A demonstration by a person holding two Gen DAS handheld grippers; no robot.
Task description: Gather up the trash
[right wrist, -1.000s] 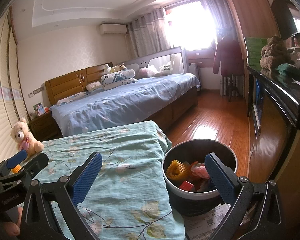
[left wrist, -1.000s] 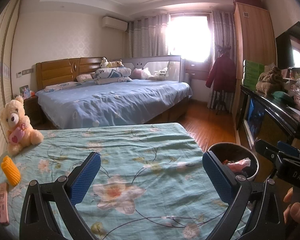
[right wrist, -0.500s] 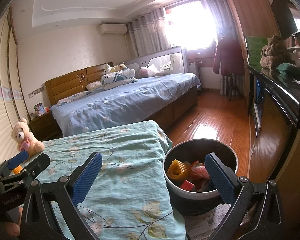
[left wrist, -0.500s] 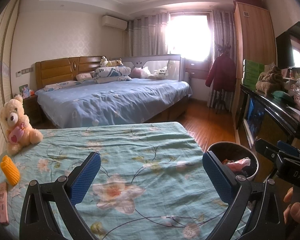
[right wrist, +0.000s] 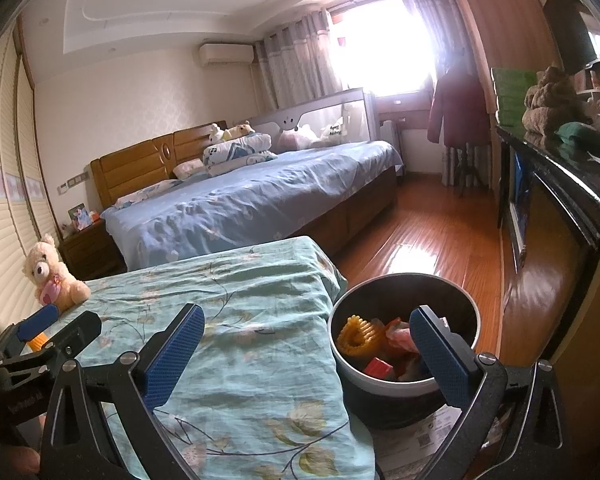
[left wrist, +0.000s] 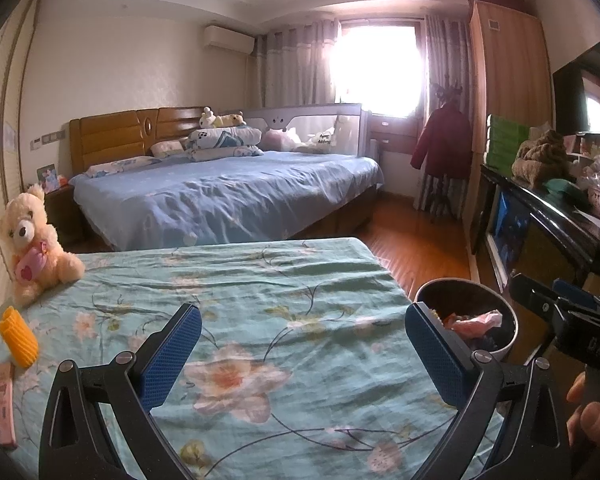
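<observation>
A round dark trash bin [right wrist: 456,300] stands on the floor beside the teal floral bed; inside lie a yellow ridged piece [right wrist: 356,336], red and pink scraps. In the left wrist view the bin [left wrist: 460,292] shows at the bed's right edge. A yellow ridged item [left wrist: 18,336] lies on the bed's left side. My left gripper [left wrist: 302,350] hovers open over the floral sheet, empty. My right gripper [right wrist: 308,354] is open and empty, its right finger over the bin's near rim and its left finger above the bed edge.
A cream teddy bear [left wrist: 30,240] sits at the bed's left, a pink phone [left wrist: 0,404] near the yellow item. A blue bed [left wrist: 228,196] lies beyond, wooden floor [right wrist: 436,236] to its right, and a dark cabinet [right wrist: 560,192] along the right wall. Paper [right wrist: 432,436] lies under the bin.
Both views have shifted only slightly; the left gripper has risen a little. Both grippers stay open and empty, and nothing on the bed or in the bin has moved.
</observation>
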